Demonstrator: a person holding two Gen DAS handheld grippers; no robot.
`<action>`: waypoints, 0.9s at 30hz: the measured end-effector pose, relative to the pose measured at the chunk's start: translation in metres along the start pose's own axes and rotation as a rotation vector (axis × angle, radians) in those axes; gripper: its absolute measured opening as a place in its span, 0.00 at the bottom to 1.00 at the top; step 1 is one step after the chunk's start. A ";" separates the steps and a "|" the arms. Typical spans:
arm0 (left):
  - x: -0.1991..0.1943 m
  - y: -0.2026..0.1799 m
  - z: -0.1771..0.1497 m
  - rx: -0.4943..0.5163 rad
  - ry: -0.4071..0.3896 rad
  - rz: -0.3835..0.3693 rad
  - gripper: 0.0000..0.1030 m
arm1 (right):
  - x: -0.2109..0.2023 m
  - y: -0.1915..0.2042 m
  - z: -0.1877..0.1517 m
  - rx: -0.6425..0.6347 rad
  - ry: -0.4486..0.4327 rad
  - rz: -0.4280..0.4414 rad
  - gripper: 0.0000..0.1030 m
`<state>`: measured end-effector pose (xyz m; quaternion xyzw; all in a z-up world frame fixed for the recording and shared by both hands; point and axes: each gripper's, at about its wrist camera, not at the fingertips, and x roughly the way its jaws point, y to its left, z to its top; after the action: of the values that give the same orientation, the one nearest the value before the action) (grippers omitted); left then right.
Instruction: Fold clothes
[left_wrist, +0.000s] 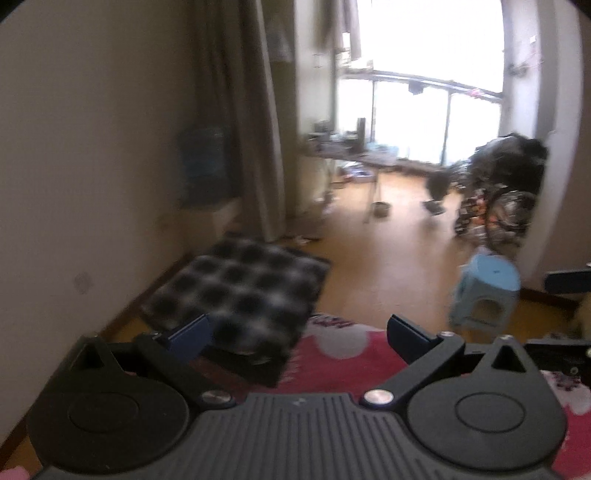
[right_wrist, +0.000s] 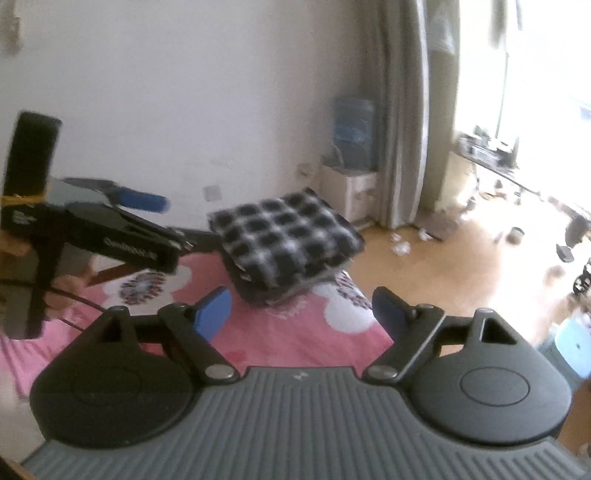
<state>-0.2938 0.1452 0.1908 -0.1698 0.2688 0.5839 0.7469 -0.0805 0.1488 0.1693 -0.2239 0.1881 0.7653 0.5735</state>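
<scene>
A folded black-and-white checked garment (right_wrist: 284, 242) lies on top of a darker folded pile at the far corner of the bed with the pink flowered cover (right_wrist: 295, 332). In the left wrist view the same checked garment (left_wrist: 243, 291) sits just ahead of my left gripper (left_wrist: 299, 332), which is open with nothing between its blue pads. My right gripper (right_wrist: 303, 314) is open too and hangs above the pink cover, short of the pile, holding nothing. The left gripper (right_wrist: 110, 229) shows at the left of the right wrist view, held by a hand.
The bed corner drops off to a wooden floor (left_wrist: 388, 266). A light blue plastic stool (left_wrist: 484, 291) stands on the floor to the right. A water dispenser (right_wrist: 351, 177) and a curtain (right_wrist: 406, 129) stand by the white wall; a cluttered table (left_wrist: 354, 151) is by the window.
</scene>
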 end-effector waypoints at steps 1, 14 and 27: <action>0.003 0.000 -0.001 0.006 0.005 0.004 1.00 | 0.004 -0.002 -0.006 -0.004 0.002 -0.024 0.81; 0.038 0.016 -0.027 -0.090 0.075 0.030 1.00 | 0.081 0.007 -0.038 0.064 -0.006 -0.123 0.81; 0.051 0.029 -0.066 -0.101 0.196 0.121 1.00 | 0.117 0.030 -0.051 0.145 0.125 -0.146 0.83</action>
<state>-0.3264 0.1556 0.1092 -0.2469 0.3208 0.6213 0.6709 -0.1317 0.2056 0.0628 -0.2421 0.2613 0.6905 0.6295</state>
